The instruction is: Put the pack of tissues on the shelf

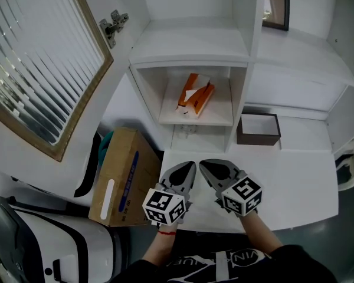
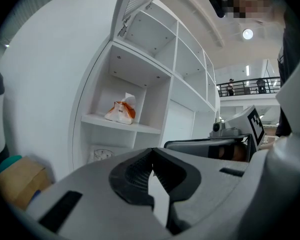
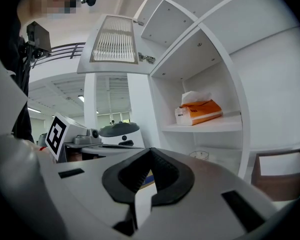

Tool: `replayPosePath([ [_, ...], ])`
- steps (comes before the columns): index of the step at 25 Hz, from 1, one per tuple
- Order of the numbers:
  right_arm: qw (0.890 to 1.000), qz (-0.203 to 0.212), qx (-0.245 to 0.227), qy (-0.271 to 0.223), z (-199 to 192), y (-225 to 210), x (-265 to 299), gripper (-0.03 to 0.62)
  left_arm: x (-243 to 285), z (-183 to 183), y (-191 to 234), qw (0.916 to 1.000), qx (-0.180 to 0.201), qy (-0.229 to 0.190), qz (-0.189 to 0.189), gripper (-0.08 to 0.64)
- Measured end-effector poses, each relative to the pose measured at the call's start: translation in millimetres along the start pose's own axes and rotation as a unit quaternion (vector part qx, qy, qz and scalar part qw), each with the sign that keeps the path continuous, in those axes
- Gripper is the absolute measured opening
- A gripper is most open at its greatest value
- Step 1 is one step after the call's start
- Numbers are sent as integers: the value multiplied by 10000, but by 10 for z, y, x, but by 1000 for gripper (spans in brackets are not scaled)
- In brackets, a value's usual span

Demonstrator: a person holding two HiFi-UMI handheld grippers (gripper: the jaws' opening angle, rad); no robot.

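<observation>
On the middle shelf [image 1: 219, 118] of the white cabinet lies the pack of tissues [image 1: 195, 95], orange and white, tilted a little. Below it, over the white surface [image 1: 295, 181], the person holds both tools side by side. The left gripper [image 1: 189, 167] has its jaws pressed together on nothing, and so does the right gripper [image 1: 205, 165]. A cardboard box [image 1: 121, 175] stands to the left, and a small brown box [image 1: 258, 130] sits right of the shelf.
</observation>
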State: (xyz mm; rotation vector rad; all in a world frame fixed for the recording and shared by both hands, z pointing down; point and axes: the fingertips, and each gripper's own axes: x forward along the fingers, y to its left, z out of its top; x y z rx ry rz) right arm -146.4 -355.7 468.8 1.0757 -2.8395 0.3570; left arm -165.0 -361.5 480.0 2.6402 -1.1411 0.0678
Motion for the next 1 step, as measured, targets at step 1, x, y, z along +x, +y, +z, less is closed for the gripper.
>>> replayPosePath([
  [1, 10000, 25, 2, 4, -11, 12, -11, 3, -10, -9, -9, 10000, -6, -1, 21, 6],
])
